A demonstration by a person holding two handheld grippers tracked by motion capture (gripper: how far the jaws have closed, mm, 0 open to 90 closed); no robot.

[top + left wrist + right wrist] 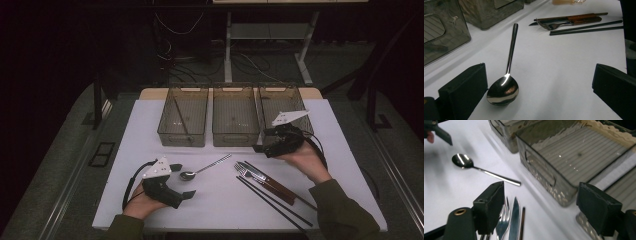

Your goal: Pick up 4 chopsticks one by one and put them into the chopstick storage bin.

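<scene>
Currently the left gripper (189, 194) is waiting with jaws spread, empty, nearest the polished steel spoon (503, 88) lying on the white table (215, 200): bowl beside its left jaw, handle running away toward the smoky plastic bins (183, 122).

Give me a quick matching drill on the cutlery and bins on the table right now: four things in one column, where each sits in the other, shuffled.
Things:
1. spoon
2. fork
3. chopsticks
4. three bins

Places:
A. in a row along the far side of the table
B. next to the knife, in the cutlery group by the right gripper
C. bowl just ahead of the open left gripper
D. nearest the table's front edge, on the right

Pairs: 1-C, 2-B, 3-D, 4-A
</scene>
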